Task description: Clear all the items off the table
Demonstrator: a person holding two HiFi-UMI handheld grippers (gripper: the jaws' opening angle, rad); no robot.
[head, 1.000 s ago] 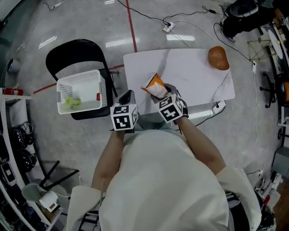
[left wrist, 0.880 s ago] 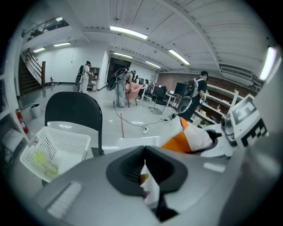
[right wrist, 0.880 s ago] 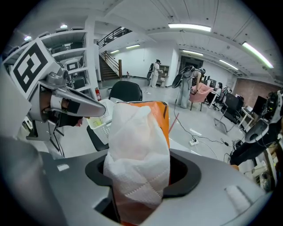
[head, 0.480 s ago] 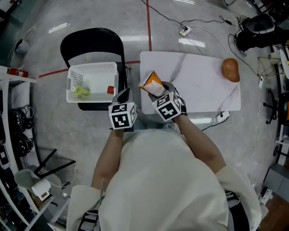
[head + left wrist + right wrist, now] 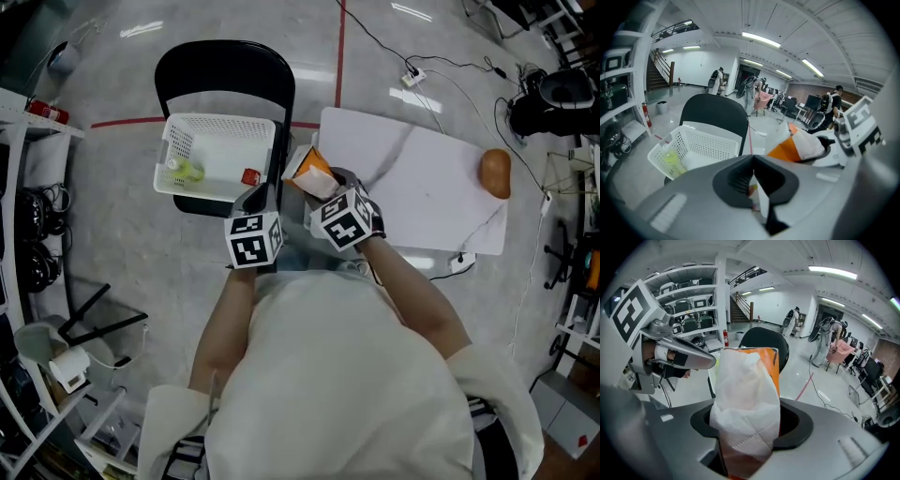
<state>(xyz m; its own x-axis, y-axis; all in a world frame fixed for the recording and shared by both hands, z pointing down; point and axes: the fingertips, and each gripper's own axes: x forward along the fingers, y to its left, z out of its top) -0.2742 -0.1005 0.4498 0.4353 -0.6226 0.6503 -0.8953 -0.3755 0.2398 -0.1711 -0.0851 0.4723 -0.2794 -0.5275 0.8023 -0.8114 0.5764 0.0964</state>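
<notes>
**A:** Where was the packet (image 5: 317, 167)?

**B:** In the right gripper (image 5: 330, 187), whose jaws were clamped on it. It was orange, with white paper (image 5: 745, 399) bunched against its front. It hung at the left edge of the white surface (image 5: 422, 187), just beside a white basket (image 5: 216, 122) on a black chair (image 5: 225, 70), but not yet over the basket.

**A:** And the other gripper?

**B:** The left gripper (image 5: 262, 199) had its jaws together with nothing between them. It was close to the basket's near right corner.

**A:** What could have gone wrong?

**B:** I judged the paper the weak point. It looked loose, so it could have slid free and dropped to the floor (image 5: 122, 244) between chair and surface. A release made too soon would have missed the basket the same way. The left gripper was near enough to nudge the basket, which only rested on the seat. An orange-brown lump (image 5: 495, 173) also remained at the surface's far right, well apart, so the job looked unfinished.
</notes>
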